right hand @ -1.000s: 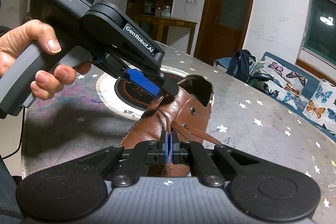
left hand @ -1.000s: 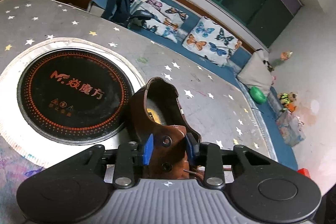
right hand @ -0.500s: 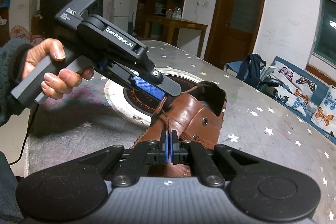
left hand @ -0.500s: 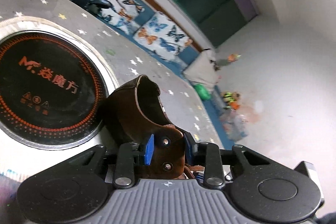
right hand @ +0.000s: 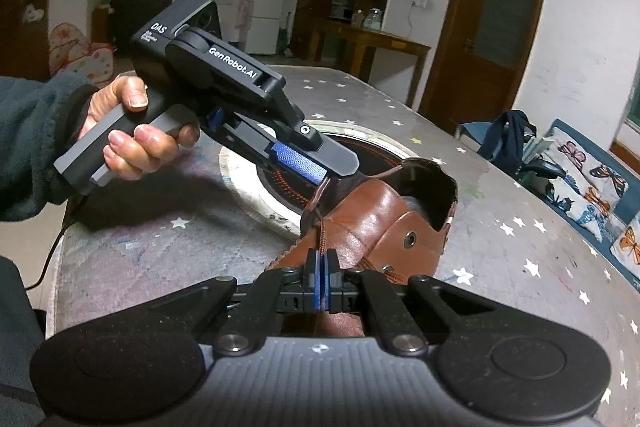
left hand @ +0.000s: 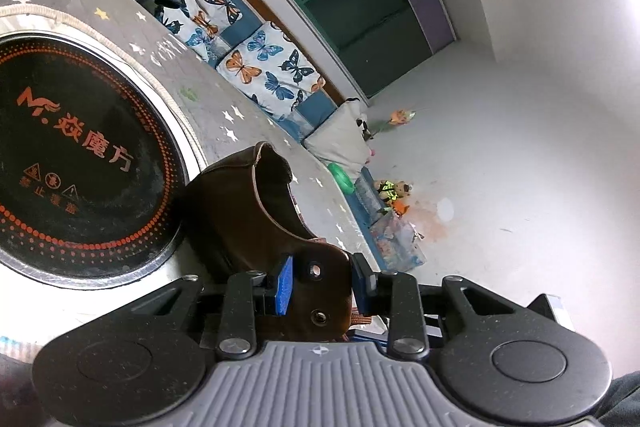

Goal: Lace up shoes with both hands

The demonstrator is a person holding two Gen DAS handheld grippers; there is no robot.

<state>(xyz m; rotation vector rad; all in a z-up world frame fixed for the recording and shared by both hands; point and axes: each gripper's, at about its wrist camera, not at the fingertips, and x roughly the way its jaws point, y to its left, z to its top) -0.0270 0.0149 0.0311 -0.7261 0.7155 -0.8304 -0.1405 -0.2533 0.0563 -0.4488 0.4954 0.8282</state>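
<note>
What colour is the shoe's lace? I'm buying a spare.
Reddish brown, close to the leather of the shoe; the lace shows best in the right wrist view.

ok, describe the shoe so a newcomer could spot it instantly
Find the grey star-speckled table and the round black cooktop with orange lettering set into it. The brown leather shoe stands right beside that disc, the only footwear on the table, brown lace threaded through its eyelets.

I see a grey table (right hand: 520,211) scattered with small star marks. A round black cooktop (left hand: 80,155) with orange lettering sits in it, and the brown leather shoe (right hand: 380,223) rests just beside.
</note>
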